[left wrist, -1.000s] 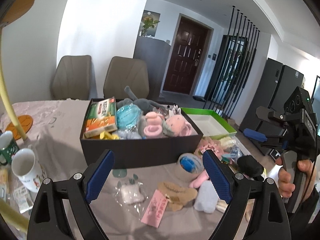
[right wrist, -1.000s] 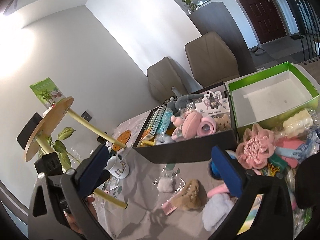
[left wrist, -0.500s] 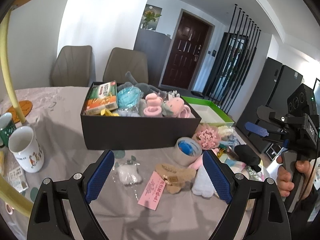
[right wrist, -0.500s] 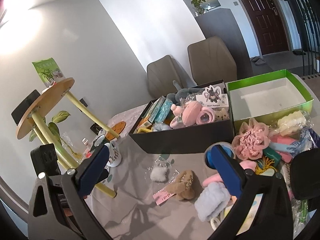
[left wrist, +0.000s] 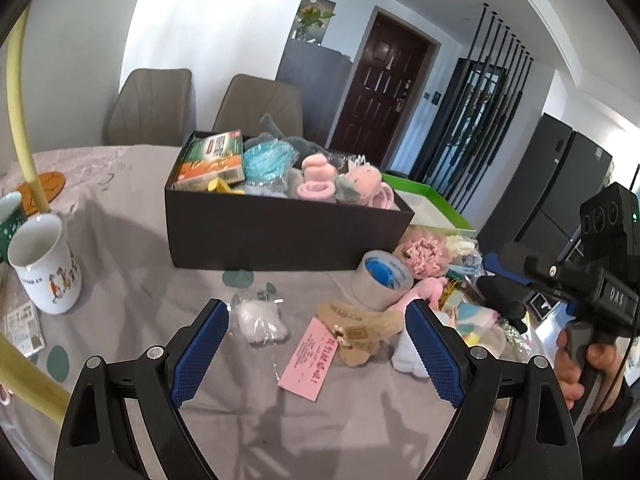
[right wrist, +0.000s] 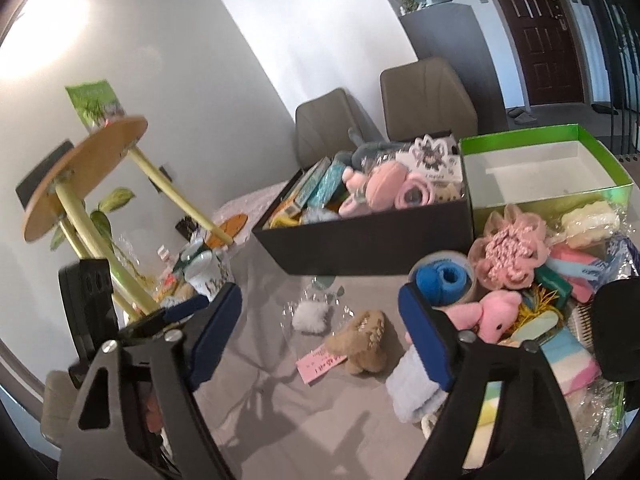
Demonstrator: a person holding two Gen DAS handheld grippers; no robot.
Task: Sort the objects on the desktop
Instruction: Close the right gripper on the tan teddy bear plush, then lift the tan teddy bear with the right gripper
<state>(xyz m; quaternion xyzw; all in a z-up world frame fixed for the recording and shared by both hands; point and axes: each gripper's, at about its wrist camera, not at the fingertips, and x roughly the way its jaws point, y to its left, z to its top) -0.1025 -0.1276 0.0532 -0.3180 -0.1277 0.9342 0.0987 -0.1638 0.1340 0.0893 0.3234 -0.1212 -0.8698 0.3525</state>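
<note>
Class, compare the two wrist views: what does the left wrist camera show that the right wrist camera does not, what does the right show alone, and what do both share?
Only the left wrist view shows the black refrigerator and the hand gripping the other tool.

Only the right wrist view shows the round wooden stand top and the green box's white interior fully.

Both show the black box, brown plush, pink tag and tape roll.
</note>
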